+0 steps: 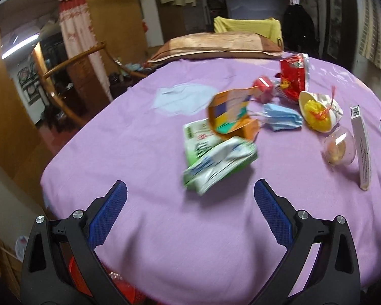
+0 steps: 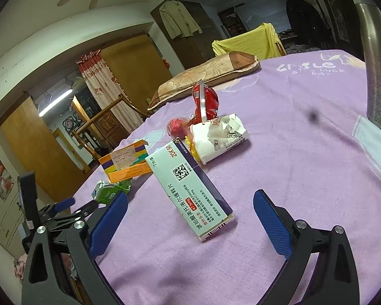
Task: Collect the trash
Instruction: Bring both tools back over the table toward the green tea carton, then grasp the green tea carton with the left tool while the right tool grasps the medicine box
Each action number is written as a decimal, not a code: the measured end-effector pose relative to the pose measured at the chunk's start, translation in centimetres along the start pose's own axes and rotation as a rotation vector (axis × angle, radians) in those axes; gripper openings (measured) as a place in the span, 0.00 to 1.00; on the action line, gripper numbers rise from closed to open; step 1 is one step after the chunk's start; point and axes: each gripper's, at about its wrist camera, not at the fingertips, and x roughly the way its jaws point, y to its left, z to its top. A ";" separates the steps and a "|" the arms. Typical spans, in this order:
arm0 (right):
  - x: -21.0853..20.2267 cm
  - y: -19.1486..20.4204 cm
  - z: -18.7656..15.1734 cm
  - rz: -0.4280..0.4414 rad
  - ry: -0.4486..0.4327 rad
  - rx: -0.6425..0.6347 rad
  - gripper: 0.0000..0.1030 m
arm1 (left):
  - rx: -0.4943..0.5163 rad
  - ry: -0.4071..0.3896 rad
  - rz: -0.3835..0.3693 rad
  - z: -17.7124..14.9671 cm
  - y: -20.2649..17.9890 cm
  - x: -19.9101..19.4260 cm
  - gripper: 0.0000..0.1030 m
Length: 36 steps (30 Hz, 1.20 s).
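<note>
Your left gripper (image 1: 190, 198) is spread wide and holds nothing. Just ahead at 12 o'clock lies a green and white packet (image 1: 216, 157) on the purple bed cover (image 1: 129, 137). Your right gripper (image 2: 190, 208) is spread wide too, empty. A white medicine box (image 2: 190, 190) lies between its fingers, with an orange box (image 2: 125, 162) at 10 o'clock.

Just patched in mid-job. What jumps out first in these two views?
A heap of litter on the purple bedspread: a green-white wrapper nearest the open left tool, an orange box and blue mask behind it. The open right tool faces a pale medicine box.
</note>
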 end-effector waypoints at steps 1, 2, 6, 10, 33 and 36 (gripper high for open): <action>0.0 0.0 0.0 0.001 0.002 0.003 0.95 | 0.004 0.003 -0.014 0.5 -0.5 0.6 0.93; 0.1 -0.1 0.1 0.001 0.003 0.005 0.95 | 0.005 0.005 -0.025 0.9 -0.8 1.0 0.94; 0.3 -0.3 0.1 0.006 0.014 0.015 0.95 | -0.009 0.039 -0.045 2.5 -2.1 3.7 0.94; 0.5 -0.5 0.2 0.012 0.025 0.032 0.95 | -0.029 0.099 -0.009 3.1 -1.9 6.2 0.94; 1.1 -0.4 0.2 -0.005 0.058 0.039 0.95 | -0.152 0.086 -0.016 0.3 5.4 4.7 0.93; 1.3 -0.4 0.3 -0.002 0.062 0.040 0.95 | -0.166 0.083 -0.011 1.4 5.2 5.1 0.93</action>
